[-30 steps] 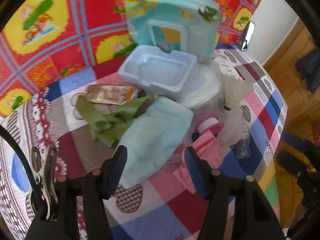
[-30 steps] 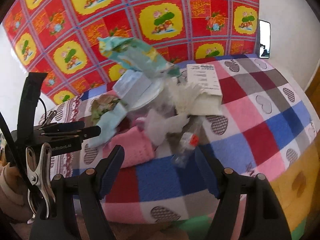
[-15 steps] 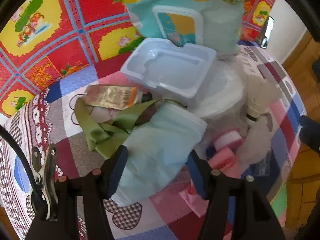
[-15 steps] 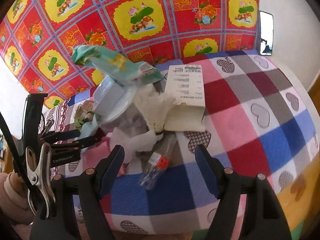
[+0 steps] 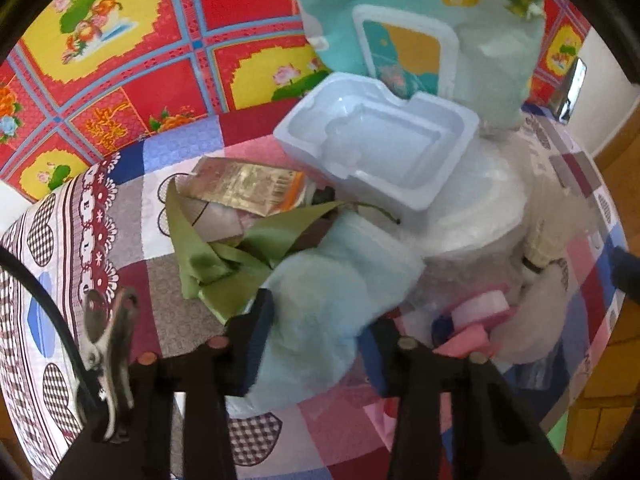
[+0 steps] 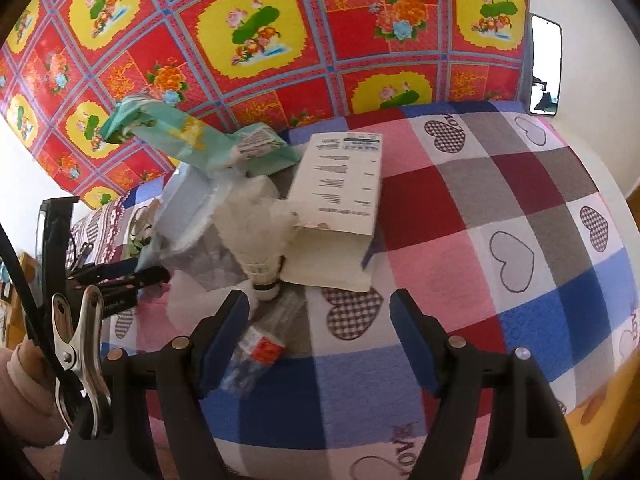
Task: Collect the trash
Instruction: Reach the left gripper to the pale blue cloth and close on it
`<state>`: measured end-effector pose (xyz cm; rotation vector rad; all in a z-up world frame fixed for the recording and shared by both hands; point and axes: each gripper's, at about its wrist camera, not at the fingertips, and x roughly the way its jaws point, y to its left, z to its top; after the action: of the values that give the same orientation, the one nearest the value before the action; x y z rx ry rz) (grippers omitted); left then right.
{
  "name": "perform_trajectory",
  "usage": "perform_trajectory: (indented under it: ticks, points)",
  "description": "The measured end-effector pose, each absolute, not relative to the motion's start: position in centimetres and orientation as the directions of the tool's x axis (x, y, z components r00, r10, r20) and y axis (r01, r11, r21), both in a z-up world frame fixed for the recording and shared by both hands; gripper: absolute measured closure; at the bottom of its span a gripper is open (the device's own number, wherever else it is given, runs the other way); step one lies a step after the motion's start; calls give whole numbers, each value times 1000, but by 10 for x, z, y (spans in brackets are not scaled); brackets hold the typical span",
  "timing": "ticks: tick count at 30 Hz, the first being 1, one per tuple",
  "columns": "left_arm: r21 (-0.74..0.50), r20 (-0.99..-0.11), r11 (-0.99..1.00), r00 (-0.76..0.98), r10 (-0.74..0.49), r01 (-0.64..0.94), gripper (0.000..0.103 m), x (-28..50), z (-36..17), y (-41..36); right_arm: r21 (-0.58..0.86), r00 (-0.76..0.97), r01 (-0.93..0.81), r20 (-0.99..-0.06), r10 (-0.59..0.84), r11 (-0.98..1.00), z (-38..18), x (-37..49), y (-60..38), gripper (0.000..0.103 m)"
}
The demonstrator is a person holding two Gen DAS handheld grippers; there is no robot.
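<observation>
Right hand-held gripper (image 6: 320, 320): jaws wide apart, nothing between the pads
Small clear bottle (image 6: 264, 344): lying on the checked heart-print cloth (image 6: 520, 248), just beside the left finger
Shuttlecock (image 6: 260, 236): white, cork end toward the camera, above the bottle
White carton (image 6: 340, 208): printed face up, right of the shuttlecock
Teal wipes pack (image 6: 192, 140): atop the heap
Left hand-held gripper (image 6: 154, 276): reaches into the heap from the left; jaw state unclear

My left tool (image 5: 316, 336) hides the mask's (image 5: 336, 288) lower edge; I cannot tell whether its blurred pads press it. Bottle (image 6: 260, 348) label unreadable.
</observation>
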<state>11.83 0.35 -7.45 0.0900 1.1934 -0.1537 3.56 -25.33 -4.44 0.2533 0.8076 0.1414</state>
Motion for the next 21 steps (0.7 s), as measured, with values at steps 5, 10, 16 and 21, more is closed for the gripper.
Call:
perform_trajectory:
  ticks: [5, 10, 16, 21]
  points:
    - [-25, -926, 989, 370, -78, 147, 81, 116, -63, 4, 279, 673, -18, -707, 219, 960, -55, 43, -269, 28]
    - [-17, -924, 992, 377, -62, 121, 85, 114, -50, 1, 277, 655, -13, -724, 217, 961, -68, 54, -278, 28]
    - [-33, -923, 997, 381, -57, 69, 86, 110, -41, 4, 268, 636, -27, -738, 224, 963, -79, 66, -283, 28]
    - [-50, -920, 998, 388, -55, 22, 86, 108, -38, 5, 242, 635, -51, -741, 219, 969, -85, 83, -281, 28]
